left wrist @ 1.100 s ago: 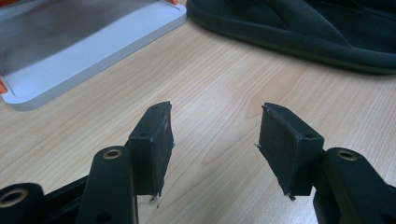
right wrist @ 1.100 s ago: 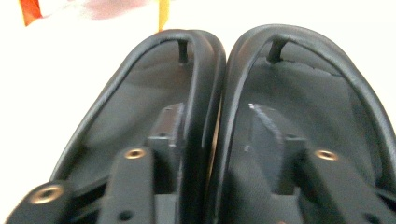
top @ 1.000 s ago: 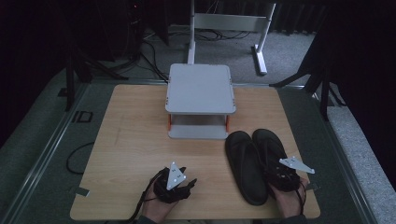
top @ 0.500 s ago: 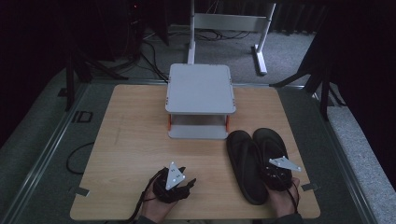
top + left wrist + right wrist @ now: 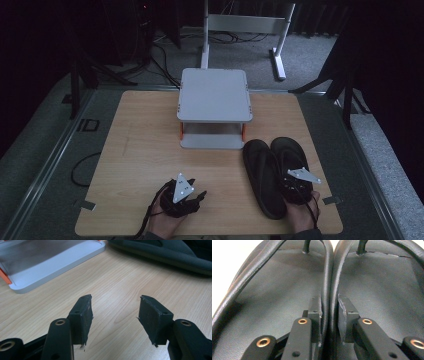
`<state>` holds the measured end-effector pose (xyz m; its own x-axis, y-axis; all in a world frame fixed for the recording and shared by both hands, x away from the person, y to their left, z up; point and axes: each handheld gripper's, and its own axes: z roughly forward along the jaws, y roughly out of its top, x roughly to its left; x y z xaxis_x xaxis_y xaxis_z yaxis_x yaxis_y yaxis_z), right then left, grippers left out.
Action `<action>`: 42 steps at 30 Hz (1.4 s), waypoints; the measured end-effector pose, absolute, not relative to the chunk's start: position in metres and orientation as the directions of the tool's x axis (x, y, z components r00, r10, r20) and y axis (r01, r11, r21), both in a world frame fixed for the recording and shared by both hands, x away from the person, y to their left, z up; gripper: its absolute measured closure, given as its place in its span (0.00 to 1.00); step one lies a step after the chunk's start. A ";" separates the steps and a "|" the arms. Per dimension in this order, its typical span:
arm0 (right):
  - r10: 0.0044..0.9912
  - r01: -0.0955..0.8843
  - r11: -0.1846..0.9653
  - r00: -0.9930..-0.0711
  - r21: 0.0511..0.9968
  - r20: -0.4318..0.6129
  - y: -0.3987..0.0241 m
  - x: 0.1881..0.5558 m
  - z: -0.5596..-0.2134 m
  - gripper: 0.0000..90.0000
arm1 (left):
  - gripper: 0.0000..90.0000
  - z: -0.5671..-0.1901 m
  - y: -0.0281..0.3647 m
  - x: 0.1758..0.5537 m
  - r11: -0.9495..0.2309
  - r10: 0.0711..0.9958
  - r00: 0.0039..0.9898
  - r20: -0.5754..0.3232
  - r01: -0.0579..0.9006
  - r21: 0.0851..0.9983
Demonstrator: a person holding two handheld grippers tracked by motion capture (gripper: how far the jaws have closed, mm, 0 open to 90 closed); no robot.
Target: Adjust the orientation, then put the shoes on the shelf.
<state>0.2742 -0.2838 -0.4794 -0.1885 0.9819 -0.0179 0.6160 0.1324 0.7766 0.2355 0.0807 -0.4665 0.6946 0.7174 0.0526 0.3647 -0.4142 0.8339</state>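
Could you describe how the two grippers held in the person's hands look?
Both grippers, left gripper and right gripper, are black, each with a grey three-cornered plate on top and a black cable trailing back. Each has two black jaws with flat, rough square pads and brass-coloured rivets in their arms.

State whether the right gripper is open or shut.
Shut: the right gripper has just closed its jaws on the touching inner straps of the two sandals.

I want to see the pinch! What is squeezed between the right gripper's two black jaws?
The touching inner straps of the two black flip-flops, as the right gripper view shows.
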 end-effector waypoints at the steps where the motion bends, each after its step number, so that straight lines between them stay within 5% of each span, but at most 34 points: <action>1: 0.982 0.616 0.131 -0.189 0.777 -0.017 -0.284 0.274 -0.479 0.83 | 0.49 -0.467 0.081 0.235 -0.416 0.719 0.692 0.056 0.364 0.833; 18: 0.986 0.601 0.106 -0.167 0.792 -0.005 -0.284 0.264 -0.475 0.85 | 0.49 -0.465 0.090 0.235 -0.407 0.735 0.676 0.061 0.367 0.836; 42: 0.959 0.549 0.121 -0.280 0.827 0.046 -0.248 0.238 -0.465 0.85 | 0.49 -0.464 0.129 0.238 -0.350 0.812 0.581 0.057 0.405 0.844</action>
<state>0.2381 -0.2479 -0.4649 -0.2800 0.9589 0.0461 0.5494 0.1207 0.8268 0.2377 0.1286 -0.4642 0.5815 0.8115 0.0573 0.4053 -0.3501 0.8445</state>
